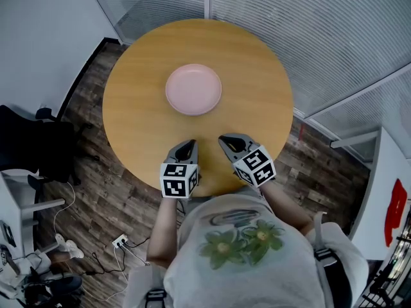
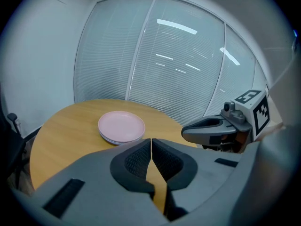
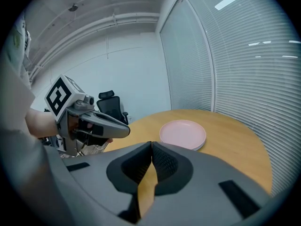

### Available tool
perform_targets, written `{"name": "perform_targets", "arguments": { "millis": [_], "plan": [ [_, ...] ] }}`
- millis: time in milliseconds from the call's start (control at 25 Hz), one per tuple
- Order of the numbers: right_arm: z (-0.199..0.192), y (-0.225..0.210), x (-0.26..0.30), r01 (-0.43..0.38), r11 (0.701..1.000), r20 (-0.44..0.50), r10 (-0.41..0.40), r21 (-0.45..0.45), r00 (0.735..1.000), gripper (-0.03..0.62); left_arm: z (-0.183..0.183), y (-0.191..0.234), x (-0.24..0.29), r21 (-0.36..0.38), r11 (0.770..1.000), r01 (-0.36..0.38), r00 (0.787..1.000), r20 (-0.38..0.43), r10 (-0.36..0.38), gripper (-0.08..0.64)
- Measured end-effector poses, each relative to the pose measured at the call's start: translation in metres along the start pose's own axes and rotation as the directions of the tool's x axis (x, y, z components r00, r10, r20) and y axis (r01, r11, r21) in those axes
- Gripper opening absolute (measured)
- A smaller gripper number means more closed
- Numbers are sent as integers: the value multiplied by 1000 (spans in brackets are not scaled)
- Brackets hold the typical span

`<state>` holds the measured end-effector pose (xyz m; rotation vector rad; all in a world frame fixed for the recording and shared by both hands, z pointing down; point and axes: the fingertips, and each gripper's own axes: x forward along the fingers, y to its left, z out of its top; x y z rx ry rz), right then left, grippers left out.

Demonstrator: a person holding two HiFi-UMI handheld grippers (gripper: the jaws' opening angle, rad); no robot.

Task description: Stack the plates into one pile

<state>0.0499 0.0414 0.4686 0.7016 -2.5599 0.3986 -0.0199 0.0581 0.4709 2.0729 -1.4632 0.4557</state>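
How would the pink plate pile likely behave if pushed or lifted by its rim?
The pink plate pile sits low and flat, so it would probably slide, not tip. It looks rigid, with a smooth rim that may slip.

The plates (image 1: 193,89) are pink. The table (image 1: 257,76) is light brown wood. The left gripper (image 1: 187,144) and right gripper (image 1: 226,139) are grey with black-and-white squares.

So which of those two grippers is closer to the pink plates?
Left, but only barely. The left gripper faces the pink plates almost head-on; the right gripper is alongside it, further to the right.
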Motion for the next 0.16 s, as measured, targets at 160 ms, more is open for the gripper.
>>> {"name": "perform_targets", "arguments": {
  "millis": [160],
  "plan": [
    [-8, -2, -8, -1, 1000, -6, 1, -1, 1000, 41, -6, -9, 1, -32, 999, 10, 1000, -5, -10, 25]
  ]
}}
